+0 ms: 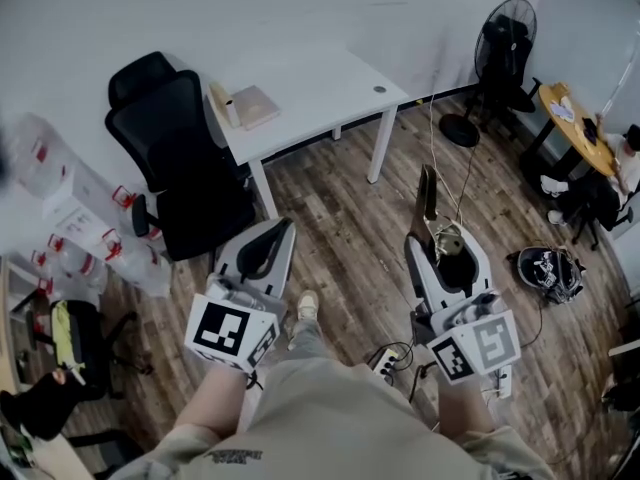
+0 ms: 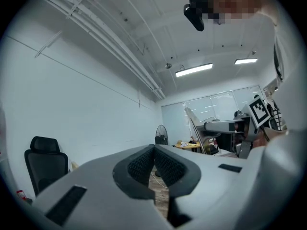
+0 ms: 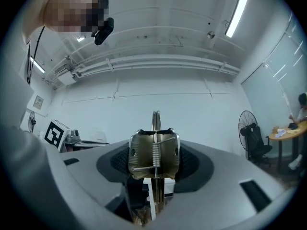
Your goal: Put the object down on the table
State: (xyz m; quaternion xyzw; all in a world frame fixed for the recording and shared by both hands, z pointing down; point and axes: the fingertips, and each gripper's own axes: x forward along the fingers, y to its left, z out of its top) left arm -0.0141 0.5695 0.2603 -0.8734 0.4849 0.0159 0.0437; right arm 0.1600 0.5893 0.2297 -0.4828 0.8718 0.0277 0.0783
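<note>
A brass-coloured metal spring clip [image 3: 144, 158] with a coil spring down its middle sits between the pads of my right gripper [image 3: 154, 146], which is shut on it. In the head view the clip [image 1: 430, 200] sticks out forward from the right gripper [image 1: 443, 240], held above the wooden floor. My left gripper [image 1: 281, 231] is beside it, also above the floor; its ribbed pads [image 2: 144, 164] meet at the tip with nothing between them. The white table [image 1: 310, 93] stands further ahead, beyond both grippers.
On the table lie a tan notebook [image 1: 255, 105] and a small upright cylinder [image 1: 222, 102]. A black office chair [image 1: 180, 153] stands at its left. A floor fan [image 1: 503, 43], a round wooden table [image 1: 572, 126], a helmet [image 1: 548, 271] and a power strip [image 1: 385, 360] occupy the right side.
</note>
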